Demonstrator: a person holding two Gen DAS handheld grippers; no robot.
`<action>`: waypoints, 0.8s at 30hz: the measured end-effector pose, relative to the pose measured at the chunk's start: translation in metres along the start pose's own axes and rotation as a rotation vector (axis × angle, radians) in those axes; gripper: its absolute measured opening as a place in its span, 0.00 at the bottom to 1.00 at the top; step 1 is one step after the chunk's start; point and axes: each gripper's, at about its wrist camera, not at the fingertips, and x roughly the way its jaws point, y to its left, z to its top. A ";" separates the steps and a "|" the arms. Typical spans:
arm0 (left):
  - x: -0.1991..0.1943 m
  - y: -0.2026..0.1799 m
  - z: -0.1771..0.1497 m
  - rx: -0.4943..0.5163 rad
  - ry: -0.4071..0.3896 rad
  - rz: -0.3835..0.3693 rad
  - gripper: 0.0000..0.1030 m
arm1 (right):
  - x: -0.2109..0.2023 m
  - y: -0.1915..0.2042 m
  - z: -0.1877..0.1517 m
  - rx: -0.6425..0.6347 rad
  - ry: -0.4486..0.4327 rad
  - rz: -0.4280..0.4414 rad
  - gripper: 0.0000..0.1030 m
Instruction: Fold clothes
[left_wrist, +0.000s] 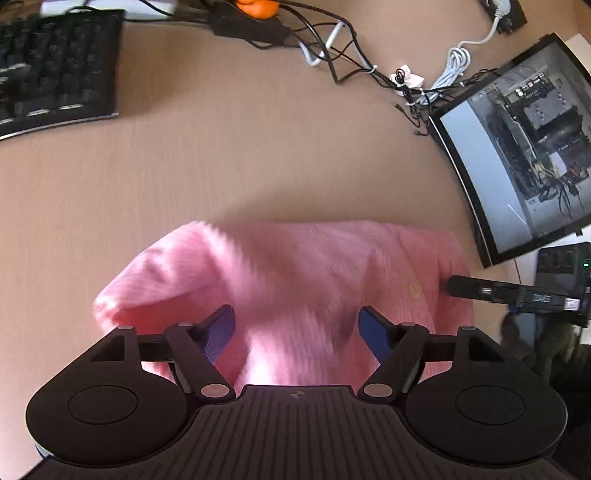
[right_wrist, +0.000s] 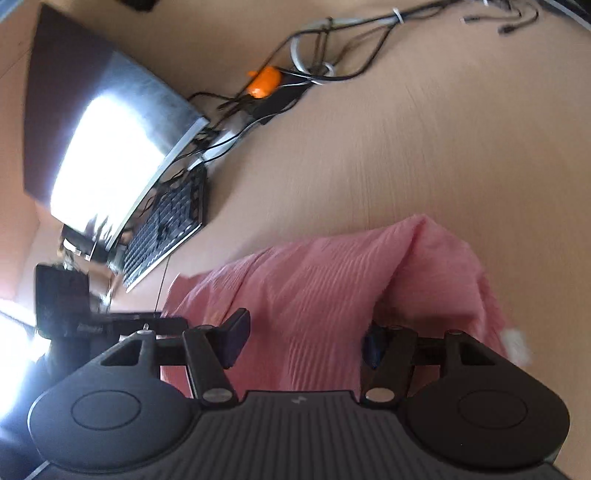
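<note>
The pink ribbed knit garment (left_wrist: 295, 280) looks light and floppy on the tan wooden surface (left_wrist: 258, 155). Both the left gripper (left_wrist: 296, 328) and right gripper (right_wrist: 306, 334) hover with jaws spread, gripping nothing. Best pinched at a doubled edge or corner.

Garment (left_wrist: 295, 280) is lying on table (left_wrist: 240, 166); keyboard (left_wrist: 55, 66) is sitting beyond it leftward, monitor (left_wrist: 517, 166) rightward, cables (left_wrist: 332, 48) behind

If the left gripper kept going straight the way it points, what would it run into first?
Most likely the pink garment: it fills the gap between the open left gripper fingers. Depth is blurred, so contact distance is unclear.
</note>
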 end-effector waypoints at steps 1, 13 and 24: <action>0.002 -0.007 0.007 0.007 -0.013 -0.010 0.75 | 0.006 0.002 0.005 0.001 -0.006 0.008 0.59; 0.020 -0.019 0.068 0.032 -0.152 0.027 0.79 | 0.003 0.028 0.076 -0.225 -0.146 -0.060 0.63; 0.045 -0.016 0.068 -0.001 -0.138 0.038 0.47 | 0.027 -0.020 0.076 -0.167 -0.075 -0.071 0.45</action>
